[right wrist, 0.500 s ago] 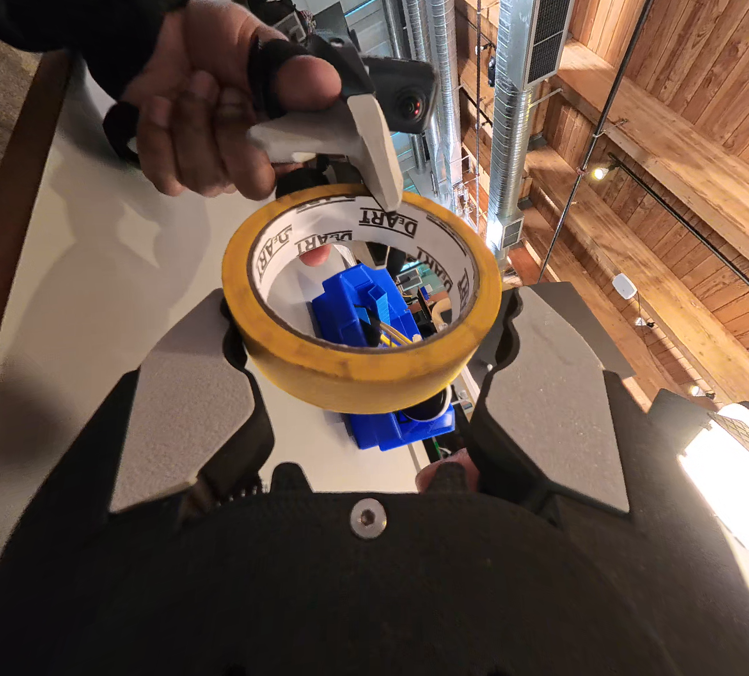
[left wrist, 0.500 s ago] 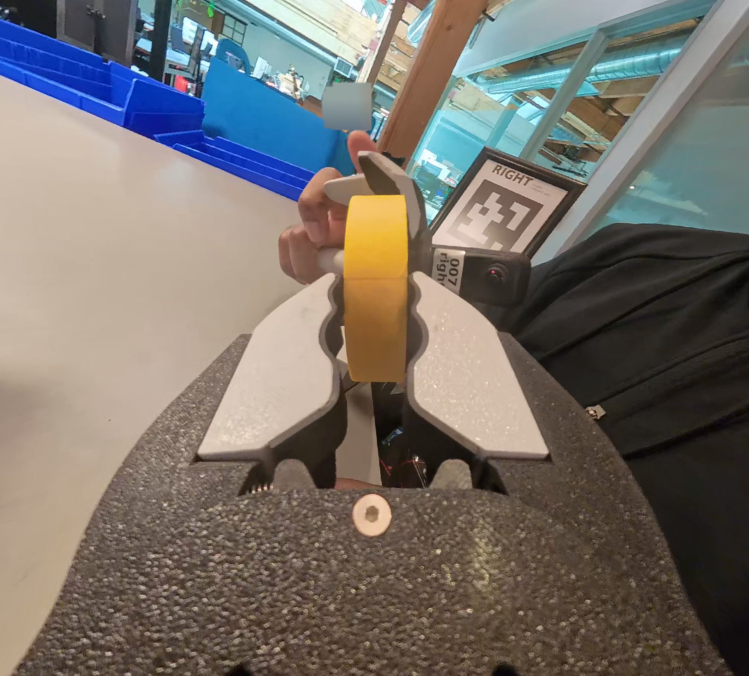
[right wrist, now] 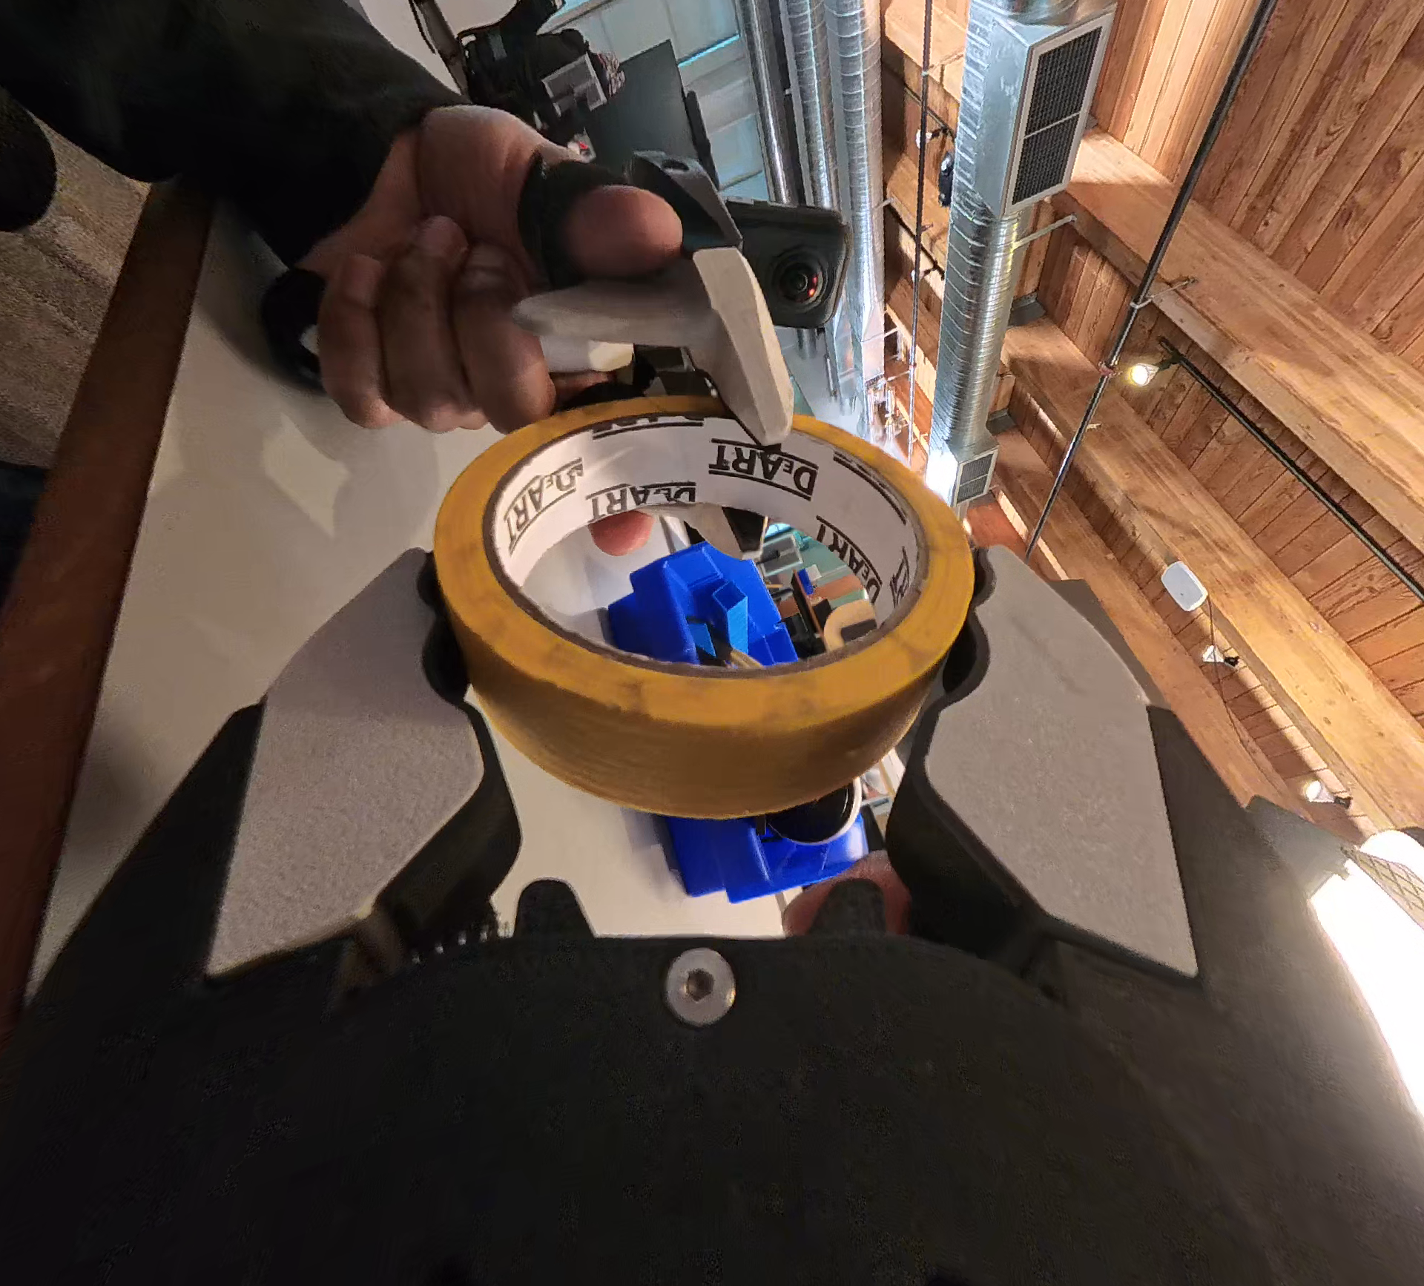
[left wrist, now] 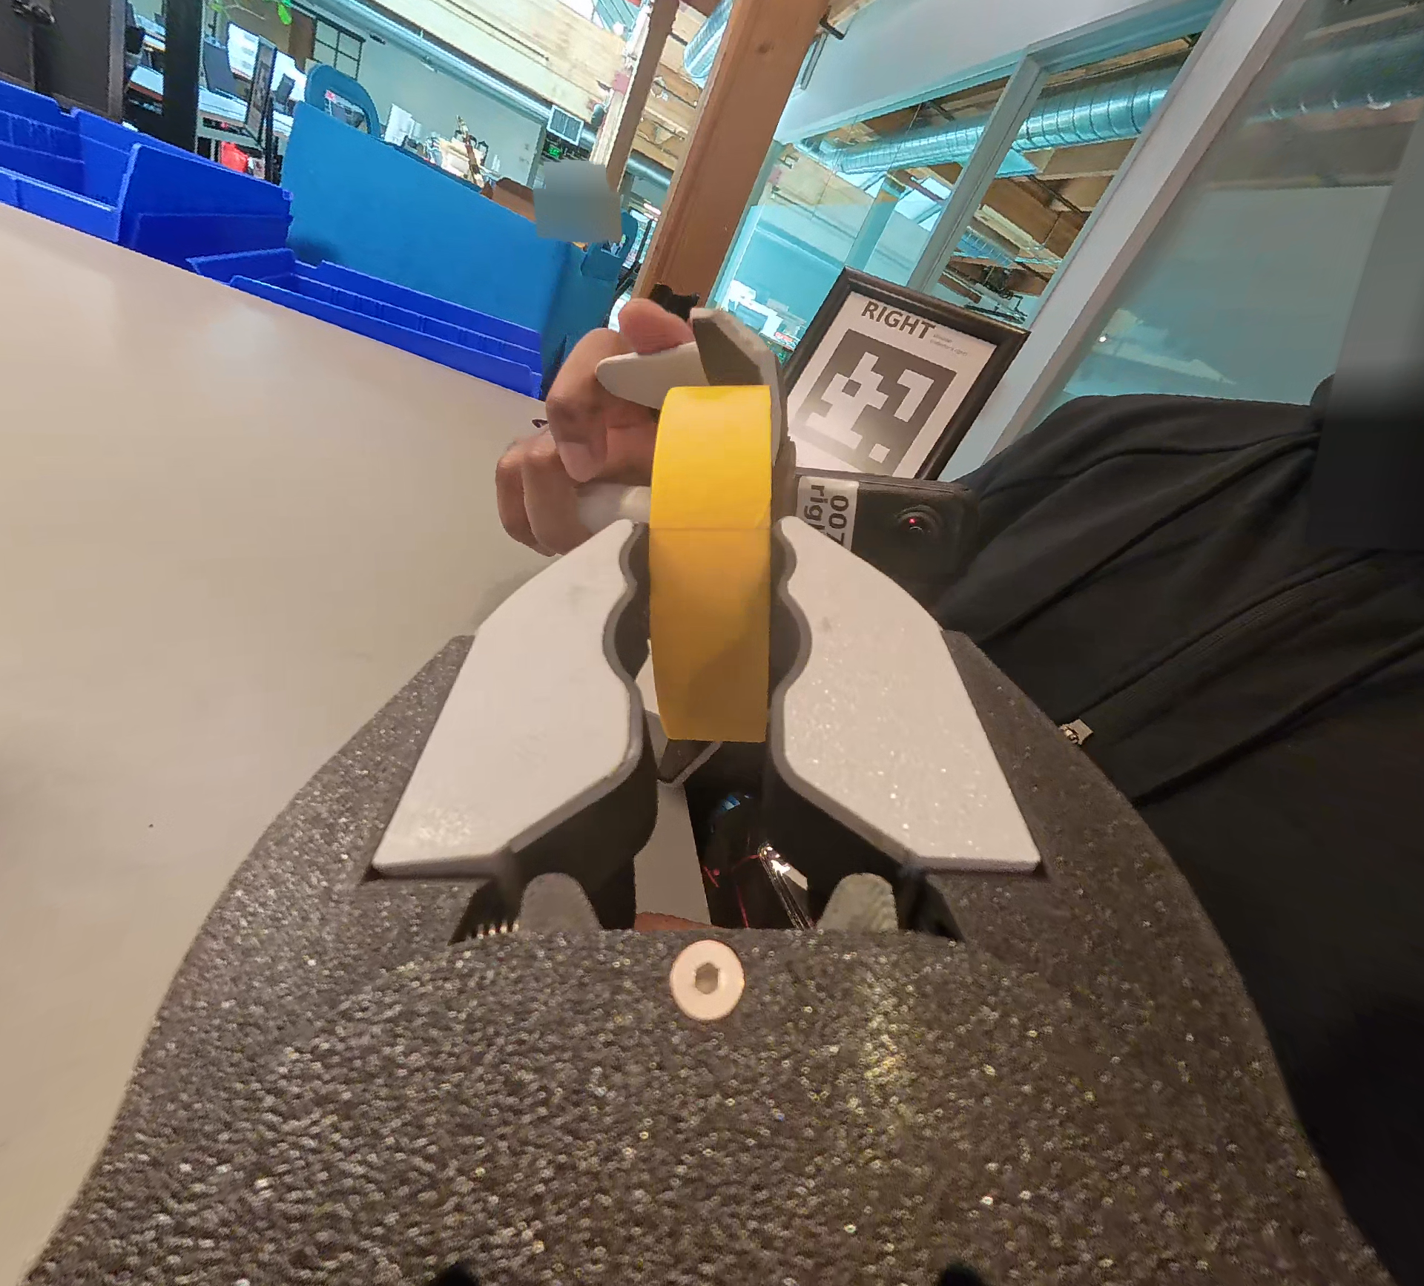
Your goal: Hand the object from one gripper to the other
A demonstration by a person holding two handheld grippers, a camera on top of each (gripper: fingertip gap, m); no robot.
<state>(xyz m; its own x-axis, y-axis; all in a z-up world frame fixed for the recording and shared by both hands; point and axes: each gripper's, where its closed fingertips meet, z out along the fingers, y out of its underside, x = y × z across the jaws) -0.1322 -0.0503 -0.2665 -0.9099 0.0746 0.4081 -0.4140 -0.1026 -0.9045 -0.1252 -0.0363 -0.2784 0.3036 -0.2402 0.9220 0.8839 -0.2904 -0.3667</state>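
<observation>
Shifted only slightly lower in right wrist view versus half a second ago: yellow tape roll (right wrist: 693,733). Clamped across its width by left gripper (left wrist: 709,540); gripped across outer diameter by right gripper (right wrist: 701,579), both fingers touching. Held mid-air over white table (left wrist: 193,478).

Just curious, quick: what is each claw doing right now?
Left gripper: closed on the yellow tape roll, across its flat sides.
Right gripper: closed on the same roll, across its outer rim.
</observation>
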